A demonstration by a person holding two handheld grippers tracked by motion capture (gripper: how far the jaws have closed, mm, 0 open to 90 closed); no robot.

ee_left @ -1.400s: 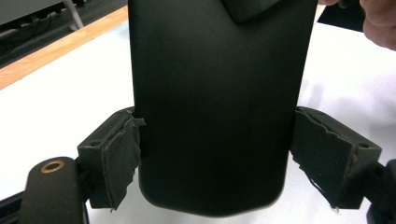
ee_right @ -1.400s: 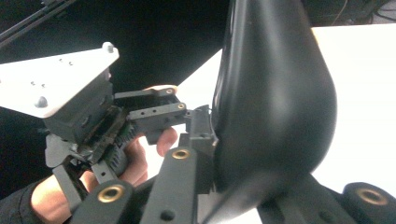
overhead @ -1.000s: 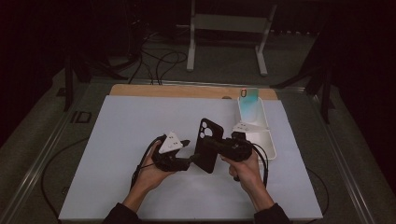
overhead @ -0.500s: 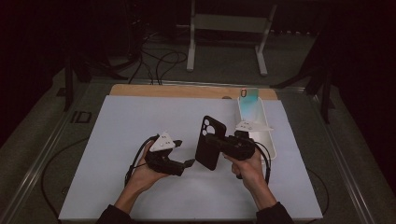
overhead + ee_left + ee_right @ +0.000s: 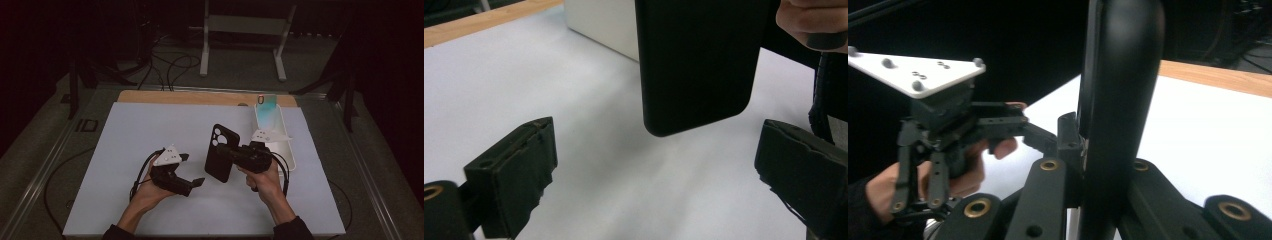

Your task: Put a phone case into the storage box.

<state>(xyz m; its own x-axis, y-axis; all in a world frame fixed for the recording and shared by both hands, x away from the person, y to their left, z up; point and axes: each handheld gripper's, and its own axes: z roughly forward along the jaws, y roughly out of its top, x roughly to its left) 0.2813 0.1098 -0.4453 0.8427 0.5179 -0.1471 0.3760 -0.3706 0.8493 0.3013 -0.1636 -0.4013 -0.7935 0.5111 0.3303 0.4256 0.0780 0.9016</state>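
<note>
Wooden table (image 5: 150,96) under a white sheet (image 5: 150,135), white tray (image 5: 287,150) at its right edge.

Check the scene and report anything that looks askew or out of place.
Nothing looks damaged or spilled. The black phone case is held off the white mat, tilted, clamped in the right gripper. The left gripper stands open beside it.
</note>
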